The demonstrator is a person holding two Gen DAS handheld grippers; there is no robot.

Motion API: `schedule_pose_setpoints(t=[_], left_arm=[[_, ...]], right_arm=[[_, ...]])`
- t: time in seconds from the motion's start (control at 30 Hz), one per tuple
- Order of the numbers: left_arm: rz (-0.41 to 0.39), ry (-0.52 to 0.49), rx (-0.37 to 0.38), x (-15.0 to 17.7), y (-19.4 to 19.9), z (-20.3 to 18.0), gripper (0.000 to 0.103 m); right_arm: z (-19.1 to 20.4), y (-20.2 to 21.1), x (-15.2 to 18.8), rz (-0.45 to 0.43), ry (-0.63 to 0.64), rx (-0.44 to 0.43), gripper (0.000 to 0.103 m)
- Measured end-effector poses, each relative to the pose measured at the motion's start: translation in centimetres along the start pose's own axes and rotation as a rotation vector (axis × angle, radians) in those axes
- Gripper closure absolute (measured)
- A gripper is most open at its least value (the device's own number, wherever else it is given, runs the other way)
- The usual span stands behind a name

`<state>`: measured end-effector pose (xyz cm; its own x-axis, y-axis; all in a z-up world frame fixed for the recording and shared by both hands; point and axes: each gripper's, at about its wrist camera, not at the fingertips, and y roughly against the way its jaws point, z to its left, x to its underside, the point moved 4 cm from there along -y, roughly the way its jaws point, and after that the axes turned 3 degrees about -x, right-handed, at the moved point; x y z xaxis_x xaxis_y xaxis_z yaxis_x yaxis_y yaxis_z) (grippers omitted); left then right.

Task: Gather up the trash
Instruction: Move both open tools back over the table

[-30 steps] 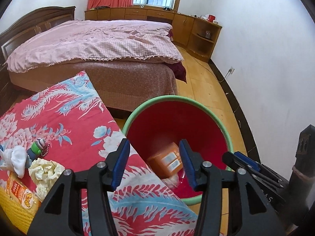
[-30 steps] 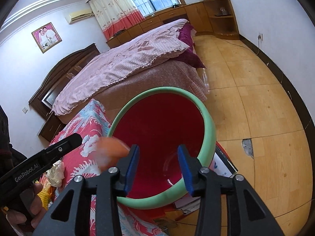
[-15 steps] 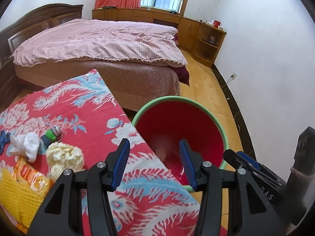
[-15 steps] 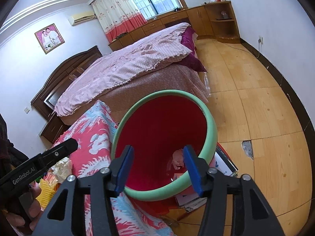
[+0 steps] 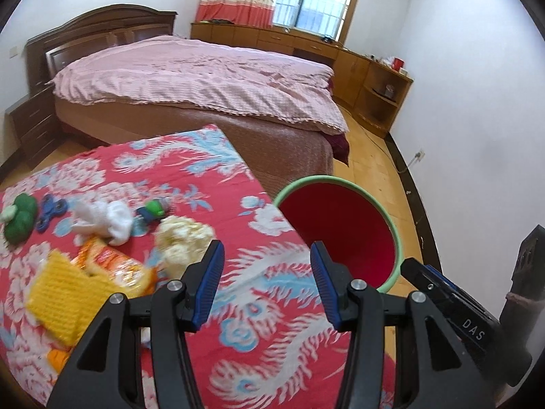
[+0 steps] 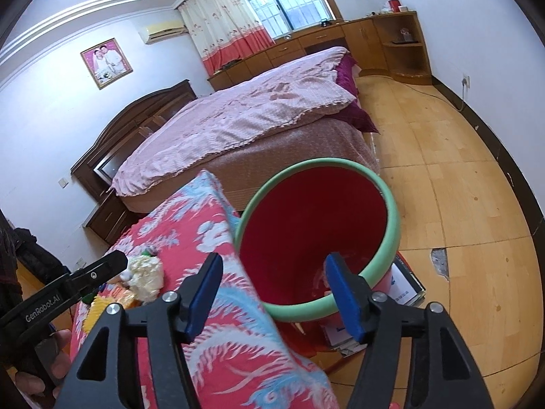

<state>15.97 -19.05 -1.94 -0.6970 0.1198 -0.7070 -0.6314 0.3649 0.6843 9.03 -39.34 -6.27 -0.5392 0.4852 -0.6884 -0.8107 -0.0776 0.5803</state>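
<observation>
Trash lies in a loose cluster on the far left of the red floral tablecloth (image 5: 211,184): a crumpled off-white paper wad (image 5: 182,237), an orange snack wrapper (image 5: 114,266) beside it, and a white tissue clump (image 5: 105,220) just behind. The red bin with the green rim (image 5: 395,235) stands on the floor against the table's right edge. The left gripper (image 5: 265,283) hovers over the cloth with its blue pads apart and nothing between them; the right gripper (image 6: 272,293) hangs over the near rim of the bin, likewise spread and empty. The paper wad is nearest the left gripper and looks the likely next pick. It should be very light and soft, so it will crush rather than resist; closing across its middle should hold it. The wrapper looks like thin, slick film, probably best pinched at a raised edge or crease, not flat against the cloth, where the pads could catch the fabric. A green toy (image 5: 18,216) and a blue spinner (image 5: 51,209) sit beyond and do not look like trash.
</observation>
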Motion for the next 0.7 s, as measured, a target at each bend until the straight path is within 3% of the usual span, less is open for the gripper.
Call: schedule_pose_setpoints(t=[0.7], left_arm=[[-0.019, 0.187, -0.174, 4.6, 5.4, 10.9, 0.05]], right_arm=[[6.3, 0.7, 3.3, 0.052, 0.098, -0.073, 0.031]])
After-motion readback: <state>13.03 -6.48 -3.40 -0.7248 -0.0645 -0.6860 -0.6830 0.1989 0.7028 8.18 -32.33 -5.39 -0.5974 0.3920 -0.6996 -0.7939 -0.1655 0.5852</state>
